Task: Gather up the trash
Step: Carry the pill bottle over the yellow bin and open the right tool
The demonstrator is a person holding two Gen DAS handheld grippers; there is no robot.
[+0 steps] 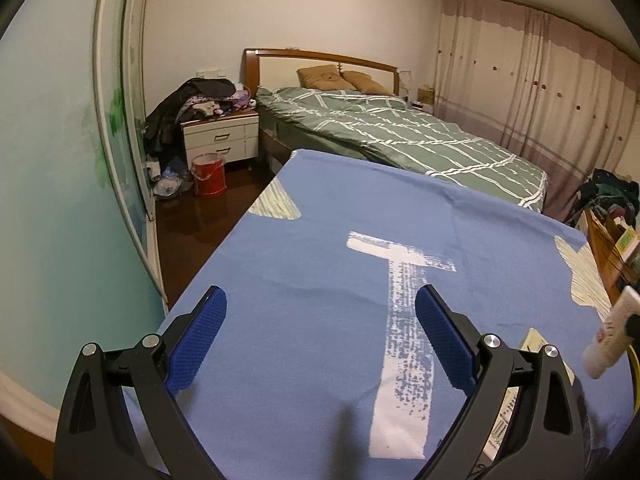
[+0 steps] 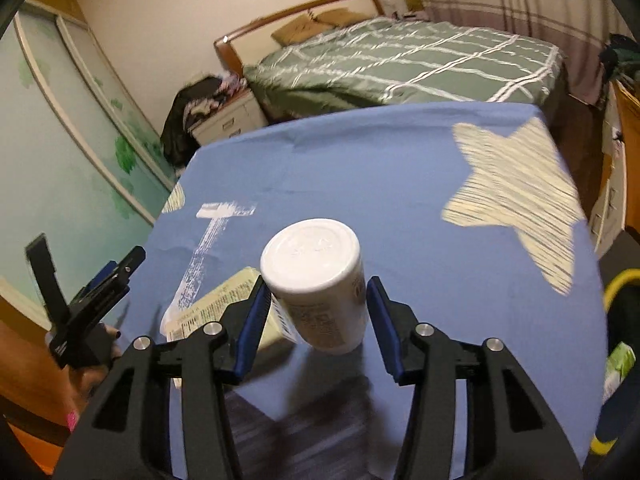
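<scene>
Blue pads, right gripper (image 2: 316, 316): clamped on a white bottle (image 2: 320, 284), one pad on each side of its body. The left pad presses near the bottle's lower half; the right pad sits higher, by the label.
Bottle: carried clear of the blue cloth (image 2: 400, 208), tipped so its flat end faces the camera. In the left wrist view it shows at the far right edge (image 1: 612, 332), tilted, partly cut off.
Left gripper (image 1: 320, 332): jaws wide apart, nothing between them, poised over the cloth near the white painted stripe.
Carton (image 2: 224, 304): a pale yellow box lying flat on the cloth, just behind the right gripper's left finger; likely more trash waiting.
Bin: a dark container with a yellow rim (image 2: 620, 280) sits past the cloth's right edge; the blur makes it hard to say it is the trash bag.
Risk, slip: the bottle is smooth and round and held off-centre, so it could pivot or slide out during a swing.
Risk, miss: released early, it would land on the cloth and roll off.
Risk, snag: the low finger could clip the carton and push it.
Risk, collision: the open left gripper sits close by.
</scene>
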